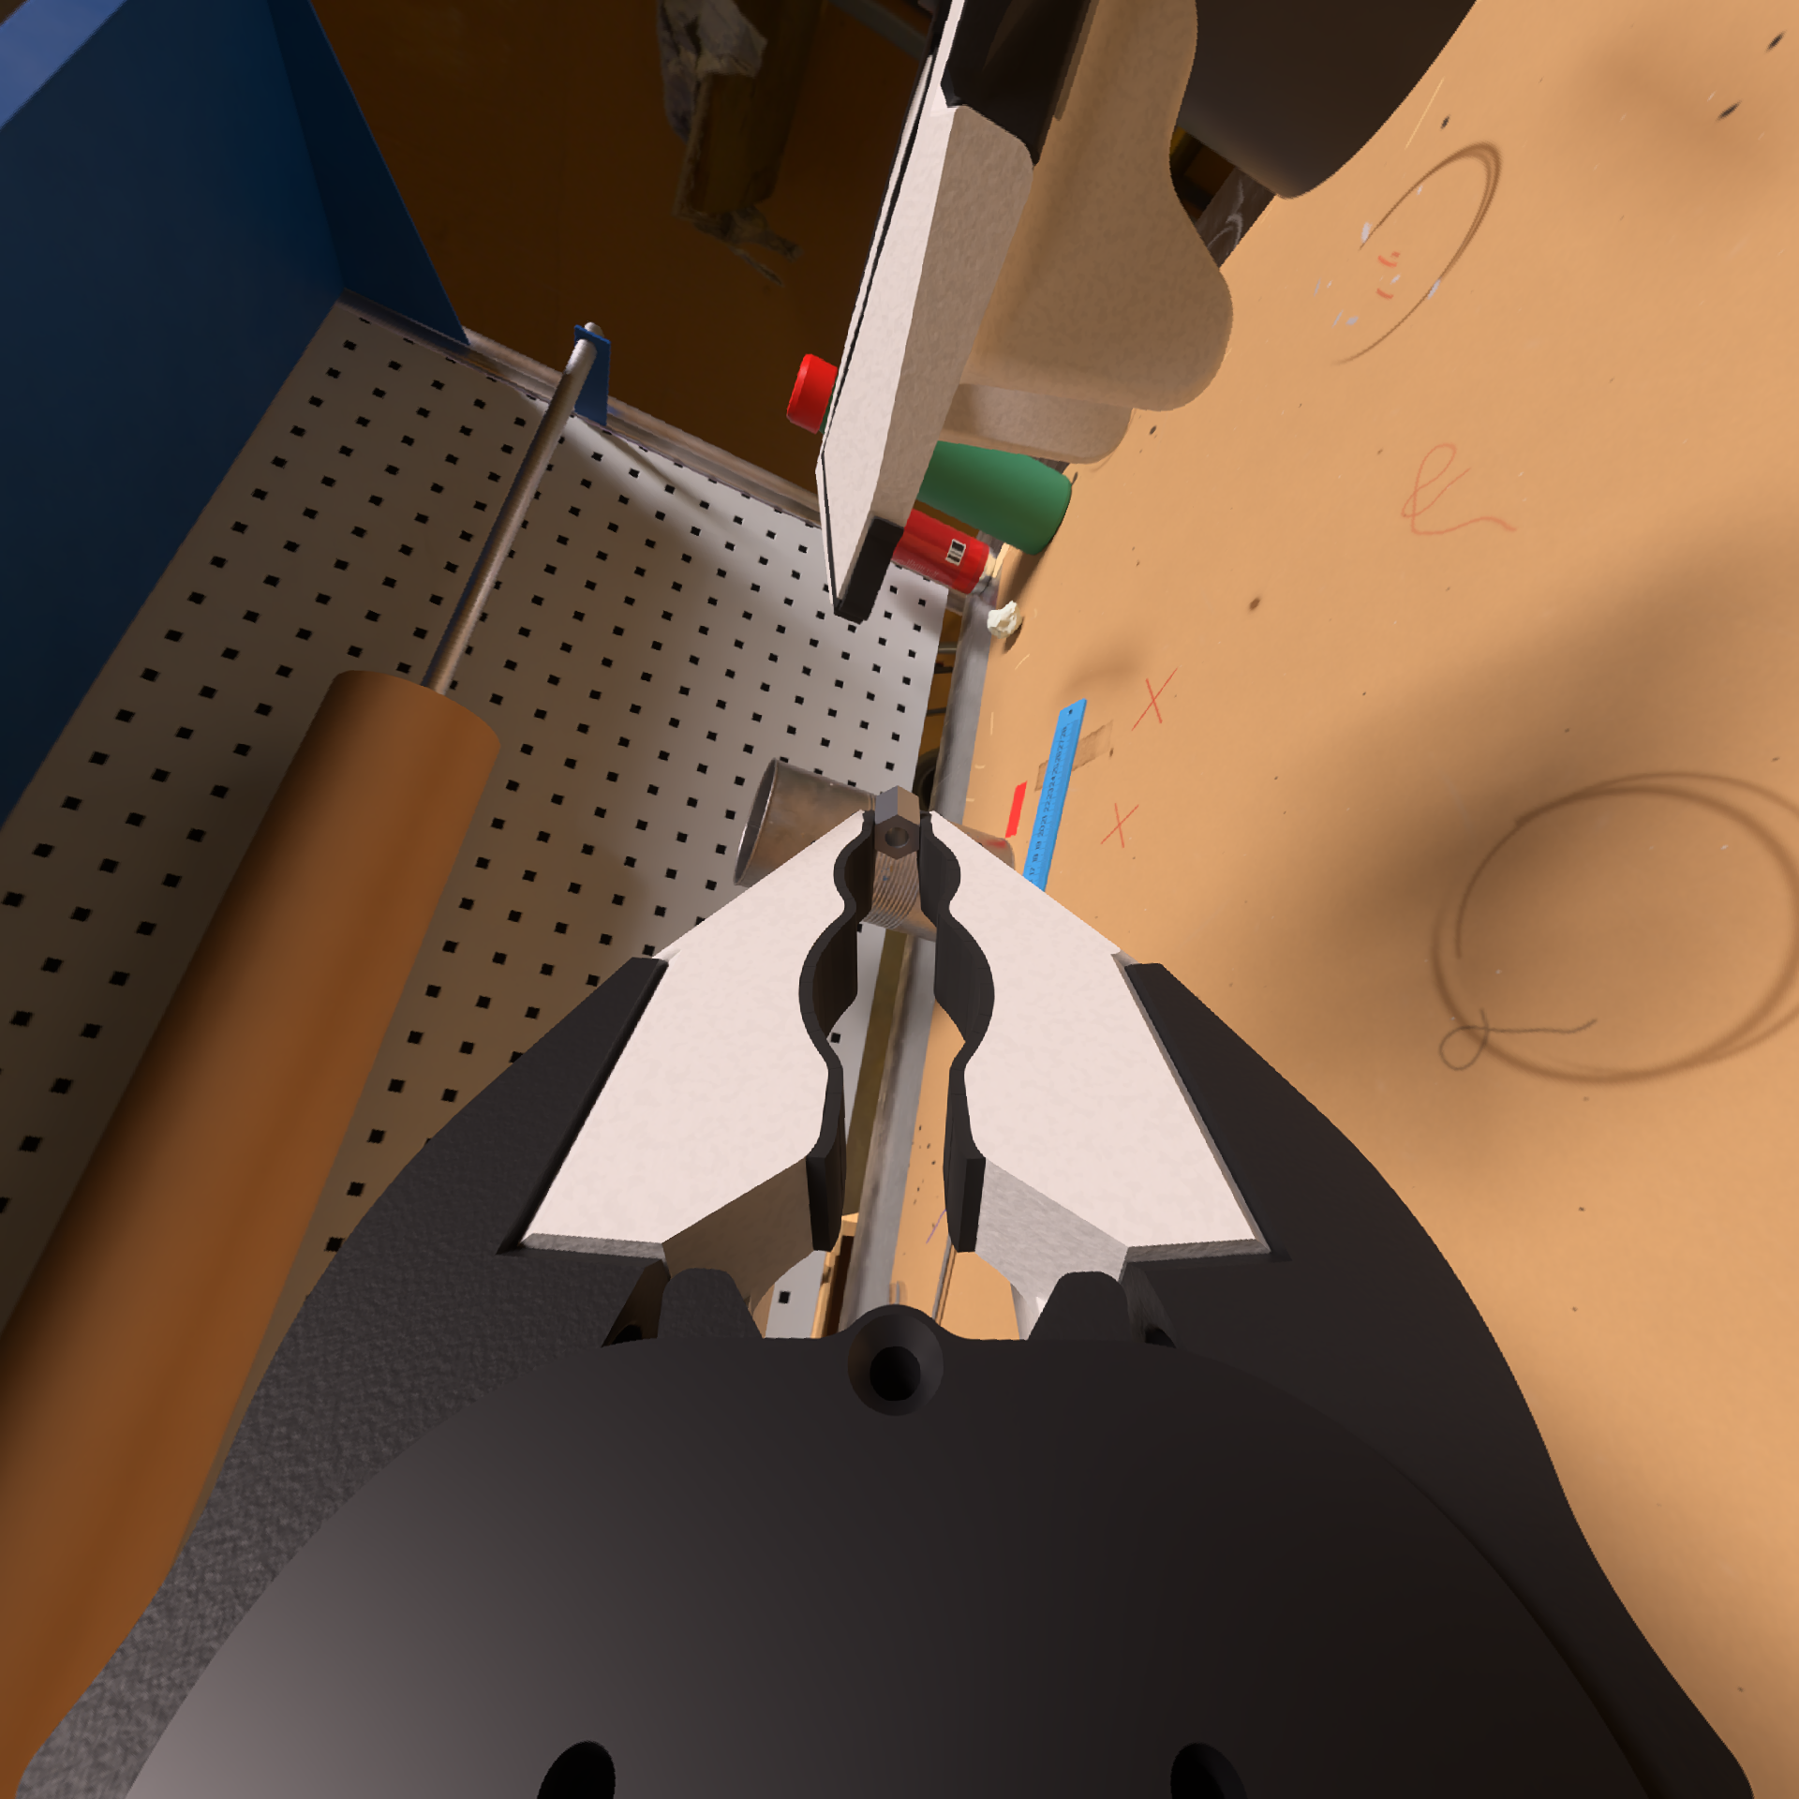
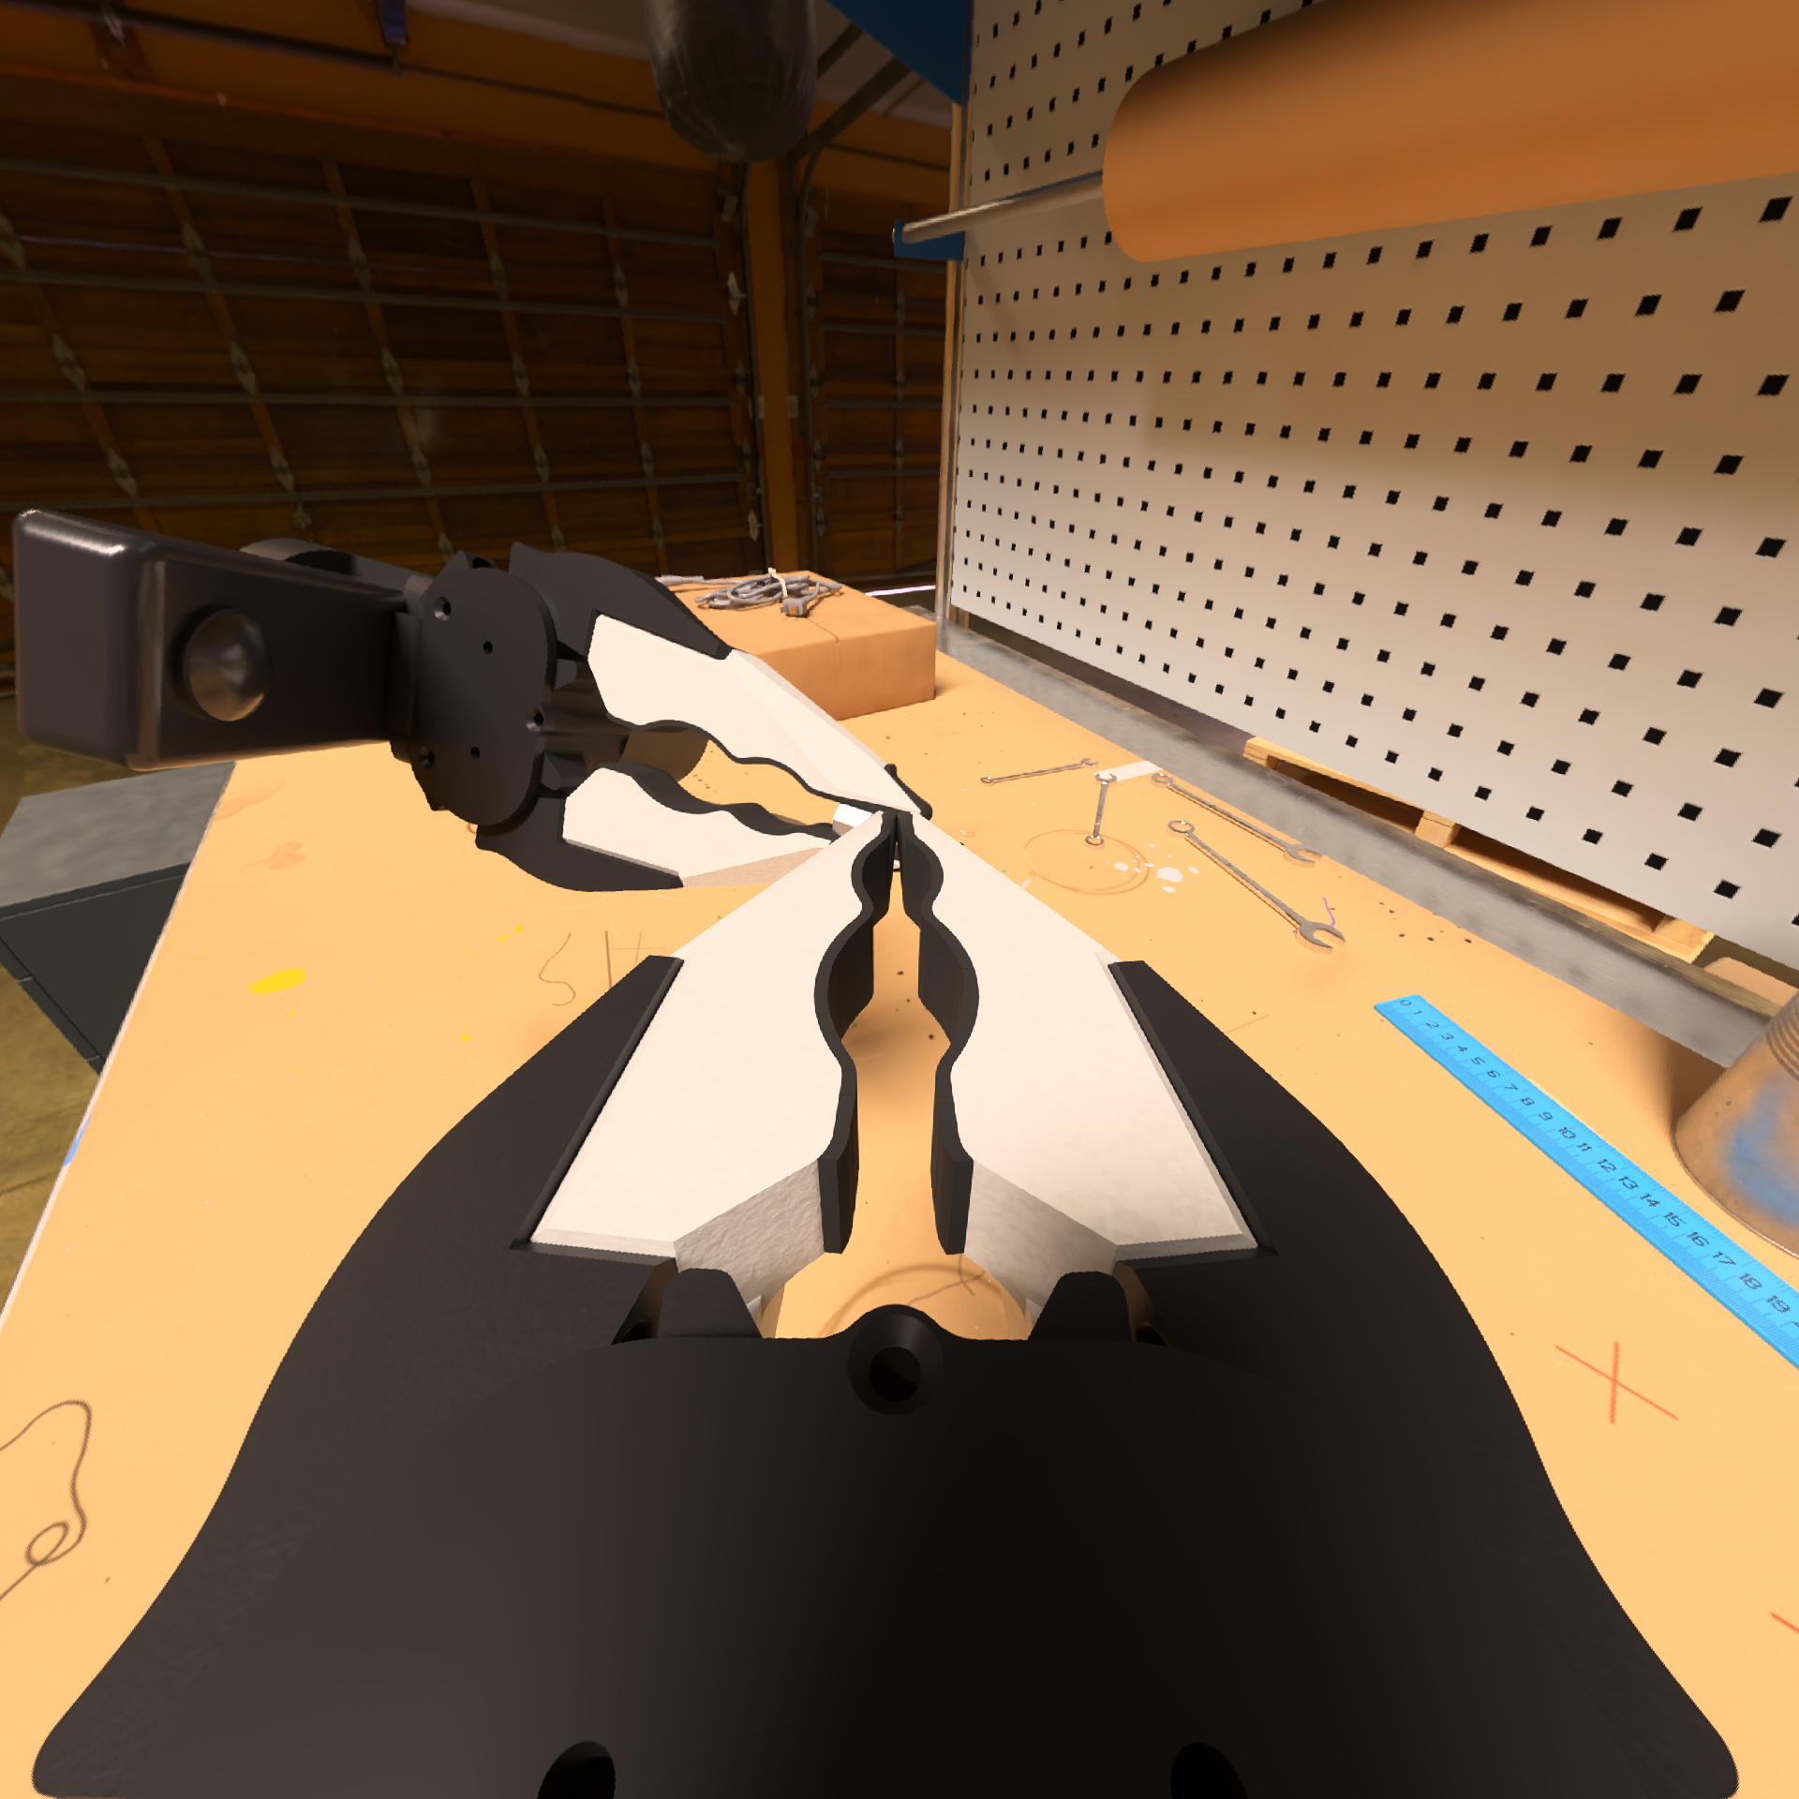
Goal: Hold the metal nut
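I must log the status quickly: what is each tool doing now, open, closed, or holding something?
Left tool: closed on the small grey hexagonal metal nut with threaded end.
Right tool: closed, nothing visible between its tips.

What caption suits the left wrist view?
Left claw shut on a threaded metal nut, beside a pegboard and workbench.

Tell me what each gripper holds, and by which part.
The left gripper clamps the metal nut by its threaded body, near the fingertips. The right gripper is shut; whether it holds anything cannot be told.
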Controlling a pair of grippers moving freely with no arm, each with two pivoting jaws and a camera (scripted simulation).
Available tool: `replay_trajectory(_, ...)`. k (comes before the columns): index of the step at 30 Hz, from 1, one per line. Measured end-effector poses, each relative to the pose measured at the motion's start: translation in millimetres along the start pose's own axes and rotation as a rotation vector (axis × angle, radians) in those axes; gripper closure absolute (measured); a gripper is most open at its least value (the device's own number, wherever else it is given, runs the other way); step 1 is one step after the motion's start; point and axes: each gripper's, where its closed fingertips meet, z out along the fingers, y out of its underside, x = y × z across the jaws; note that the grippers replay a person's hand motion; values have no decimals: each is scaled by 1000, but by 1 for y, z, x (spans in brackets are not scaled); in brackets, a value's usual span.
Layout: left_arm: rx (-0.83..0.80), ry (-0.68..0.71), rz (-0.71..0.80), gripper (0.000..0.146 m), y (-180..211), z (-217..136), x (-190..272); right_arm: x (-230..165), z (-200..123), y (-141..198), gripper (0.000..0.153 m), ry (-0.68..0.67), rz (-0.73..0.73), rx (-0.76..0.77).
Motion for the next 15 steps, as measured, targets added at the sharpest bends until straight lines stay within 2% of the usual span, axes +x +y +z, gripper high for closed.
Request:
replay_trajectory(3, 27, 30, -53, 138, -3, -1, 2, 2, -3, -5, 153, 5, 9, 26)
replay_trajectory(10, 175, 156, -391, 139, -10, -10, -6, 13, -16, -16, 144, 37, 24, 77)
replay_trajectory(15, 376, 438, -683, 139, -29, -26, 3, 1, -15, -23, 143, 0, -64, 85)
